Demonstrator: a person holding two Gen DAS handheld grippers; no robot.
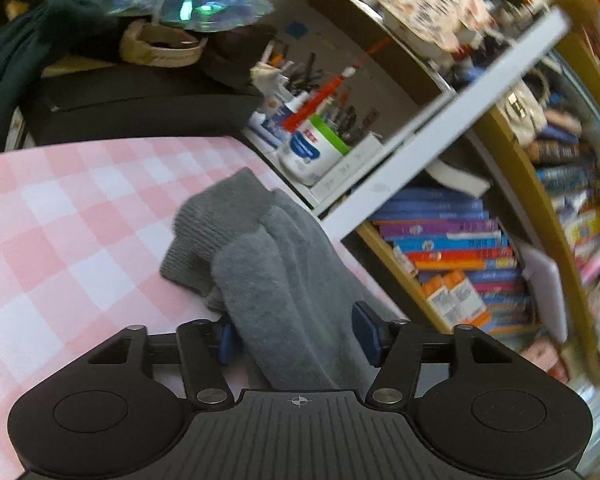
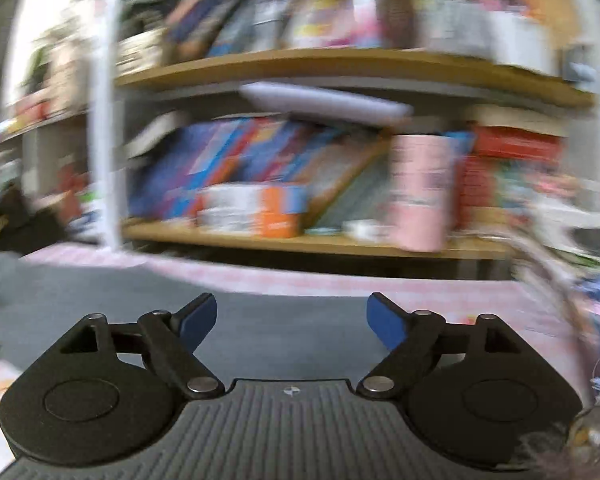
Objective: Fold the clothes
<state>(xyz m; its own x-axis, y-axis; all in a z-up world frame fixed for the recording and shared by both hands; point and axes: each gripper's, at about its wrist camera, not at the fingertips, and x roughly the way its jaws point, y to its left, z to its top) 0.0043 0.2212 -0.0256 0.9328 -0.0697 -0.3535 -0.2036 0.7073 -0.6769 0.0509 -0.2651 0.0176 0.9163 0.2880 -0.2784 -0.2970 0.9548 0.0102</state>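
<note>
Now both tongs gape empty over grey garment, bookshelves crowding beyond.

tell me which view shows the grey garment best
The left wrist view: the garment is sharp there, its ribbed cuff and fleecy cloth visible on the checked cloth. The right wrist view shows only a blurred grey sheet.

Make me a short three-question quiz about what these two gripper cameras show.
1. True or false: the left gripper clamps the grey garment tightly.
2. What pattern covers the table surface?
A. pink-and-white check
B. blue stripes
C. plain green
3. Fill in: behind the right gripper stands a ____ full of books.

Key: 1 false, its fingers stand apart with the cloth lying between them; 2 A; 3 shelf.
</note>
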